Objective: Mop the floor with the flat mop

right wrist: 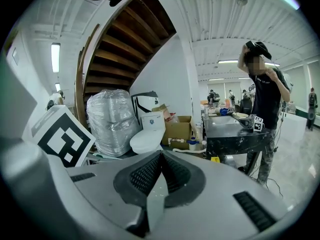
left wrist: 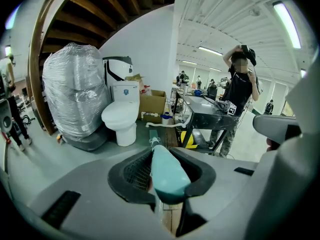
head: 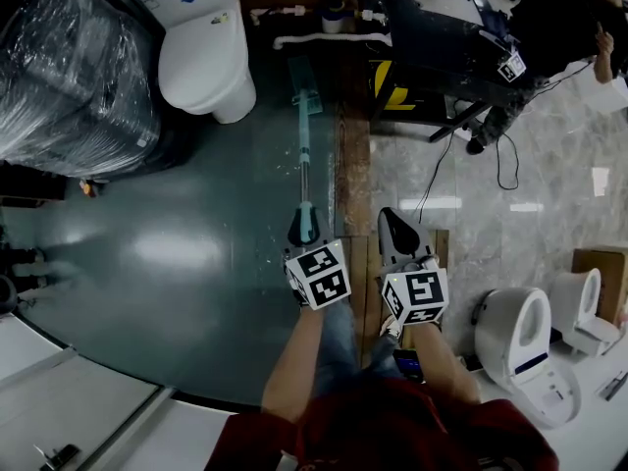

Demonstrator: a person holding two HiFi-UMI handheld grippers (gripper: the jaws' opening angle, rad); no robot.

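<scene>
Fingers of your left gripper pinch the teal end of the flat mop, so its head lies out on the green floor near the toilet (a long reach). Your right gripper waits alongside, fingers pressed together on nothing, free to steady the pole.

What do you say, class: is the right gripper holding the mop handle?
No: the right gripper has its jaws shut together with nothing between them, while the left gripper alone clamps the mop handle.
</scene>
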